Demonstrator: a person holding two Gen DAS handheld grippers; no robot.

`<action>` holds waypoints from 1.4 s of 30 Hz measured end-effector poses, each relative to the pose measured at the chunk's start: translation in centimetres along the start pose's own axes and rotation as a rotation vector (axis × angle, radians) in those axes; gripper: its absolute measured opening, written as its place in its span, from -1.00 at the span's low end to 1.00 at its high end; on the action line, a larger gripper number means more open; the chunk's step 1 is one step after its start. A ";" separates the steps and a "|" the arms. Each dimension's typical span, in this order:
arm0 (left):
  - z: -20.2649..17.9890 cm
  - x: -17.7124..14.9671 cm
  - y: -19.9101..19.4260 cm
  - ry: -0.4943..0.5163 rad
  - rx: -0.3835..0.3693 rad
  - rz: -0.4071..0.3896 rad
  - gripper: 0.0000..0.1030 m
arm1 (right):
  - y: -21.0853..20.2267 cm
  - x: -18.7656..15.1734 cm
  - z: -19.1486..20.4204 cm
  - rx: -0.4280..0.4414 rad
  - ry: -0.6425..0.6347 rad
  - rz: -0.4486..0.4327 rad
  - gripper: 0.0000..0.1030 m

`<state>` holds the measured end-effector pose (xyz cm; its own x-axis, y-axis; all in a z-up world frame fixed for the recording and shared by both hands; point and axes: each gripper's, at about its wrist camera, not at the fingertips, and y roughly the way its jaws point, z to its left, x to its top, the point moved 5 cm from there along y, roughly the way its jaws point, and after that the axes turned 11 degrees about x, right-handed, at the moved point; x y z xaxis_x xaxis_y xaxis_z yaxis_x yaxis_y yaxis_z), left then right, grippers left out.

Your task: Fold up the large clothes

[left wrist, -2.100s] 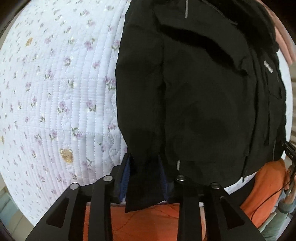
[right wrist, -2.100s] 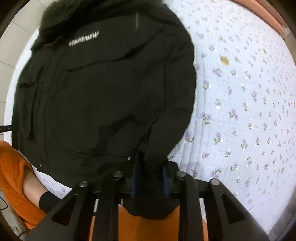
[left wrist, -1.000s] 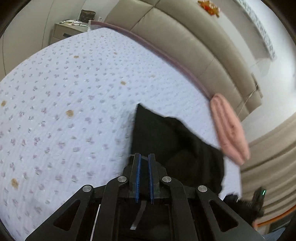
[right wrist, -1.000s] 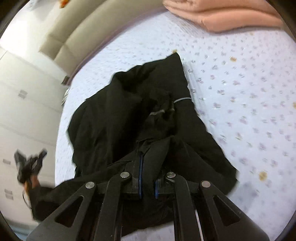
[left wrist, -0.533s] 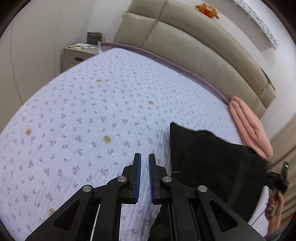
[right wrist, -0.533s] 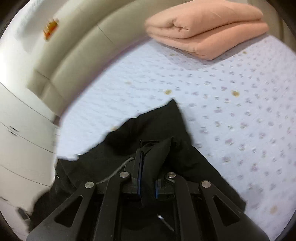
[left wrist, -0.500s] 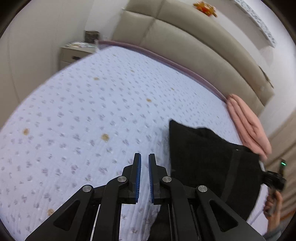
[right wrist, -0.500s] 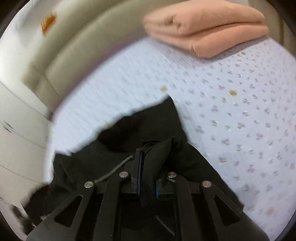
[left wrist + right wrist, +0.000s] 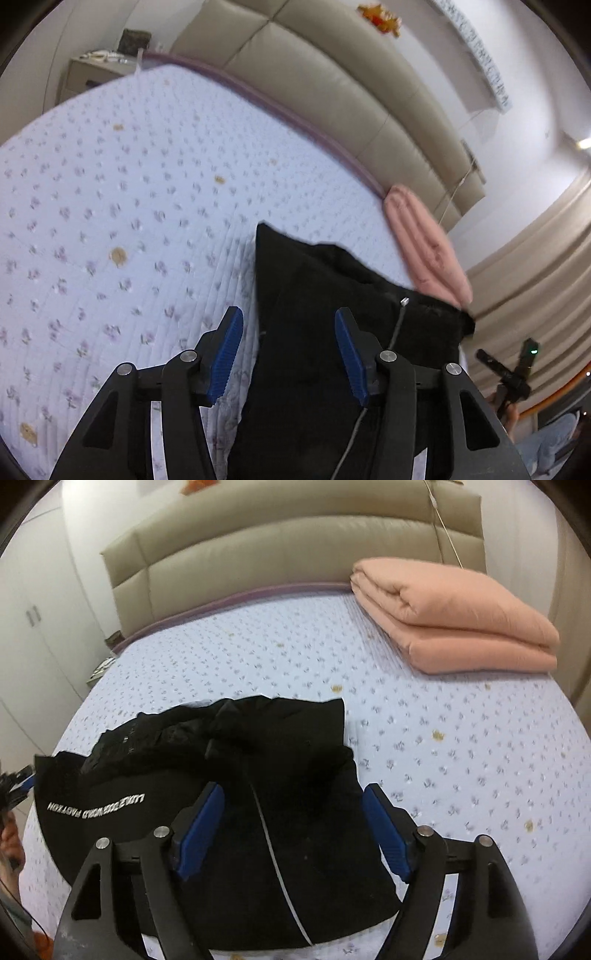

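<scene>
Black padded jacket (image 9: 280,812): lies folded on lilac floral quilted bedspread (image 9: 461,746), below both grippers. Left gripper (image 9: 288,354), right gripper (image 9: 291,834): jaws just opened, spread, pinching nothing. Folded peach blanket (image 9: 454,616) beyond.

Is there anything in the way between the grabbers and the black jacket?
Nothing visible. The black jacket lies folded on the flowery bed cover, right under both open grippers, left and right. The pink blanket sits far off by the headboard.
</scene>
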<state>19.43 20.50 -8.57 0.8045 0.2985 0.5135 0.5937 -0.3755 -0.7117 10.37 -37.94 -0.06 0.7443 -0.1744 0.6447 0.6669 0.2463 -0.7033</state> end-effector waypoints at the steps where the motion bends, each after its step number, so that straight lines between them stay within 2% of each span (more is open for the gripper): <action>1: -0.3 -0.2 0.6 0.018 0.018 0.013 0.04 | 0.0 -0.1 0.1 0.004 0.001 0.016 0.65; 8: -2.5 -2.3 2.7 0.164 0.067 0.090 0.04 | -0.9 1.1 3.9 -0.110 -0.110 0.131 0.65; 12: -2.3 -3.4 2.6 0.158 0.073 0.112 0.04 | -0.8 2.5 5.0 -0.178 -0.153 0.136 0.65; 18: -3.0 -3.2 2.3 0.109 0.082 0.050 0.04 | 1.4 2.2 3.7 -0.155 -0.169 0.135 0.66; 23: -2.6 -2.6 3.1 0.112 0.070 0.033 0.04 | 4.1 2.6 2.3 -0.084 -0.208 0.107 0.66; 26: -2.0 -1.2 4.2 0.022 0.007 0.049 0.04 | 6.0 3.7 1.1 -0.028 -0.203 0.088 0.66; 27: -1.9 -0.7 4.9 0.012 -0.022 0.069 0.05 | 6.8 4.1 0.6 0.007 -0.201 0.097 0.66; 31: -1.9 0.2 7.6 0.069 -0.021 0.163 0.07 | 10.0 5.1 -0.5 0.106 -0.220 0.136 0.66; 34: -2.2 0.3 9.7 0.038 -0.153 0.258 0.07 | 12.3 5.3 -1.1 0.180 -0.208 0.170 0.67; 35: -2.4 0.3 10.2 0.035 -0.158 0.274 0.07 | 12.8 5.2 -1.1 0.197 -0.204 0.174 0.55; 36: -2.7 0.3 10.6 0.054 -0.126 0.272 -0.04 | 13.1 5.1 -1.2 0.205 -0.199 0.170 0.43; 37: -2.9 0.2 10.7 0.077 -0.096 0.270 -0.28 | 13.1 4.8 -1.4 0.190 -0.196 0.168 0.17; 38: -3.0 0.1 10.6 0.097 -0.065 0.267 -0.35 | 13.1 4.8 -1.8 0.178 -0.194 0.164 0.07; 40: -3.0 0.0 10.2 0.096 -0.050 0.247 -0.40 | 12.5 5.0 -2.5 0.176 -0.181 0.143 0.07; 42: -2.9 -0.2 10.0 0.086 -0.033 0.228 -0.39 | 12.0 5.3 -3.2 0.188 -0.146 0.131 0.29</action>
<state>25.26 14.13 -14.33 0.9155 0.1278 0.3814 0.3960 -0.4534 -0.7985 22.43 -38.93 -6.04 0.8014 0.0064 0.5980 0.5369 0.4328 -0.7242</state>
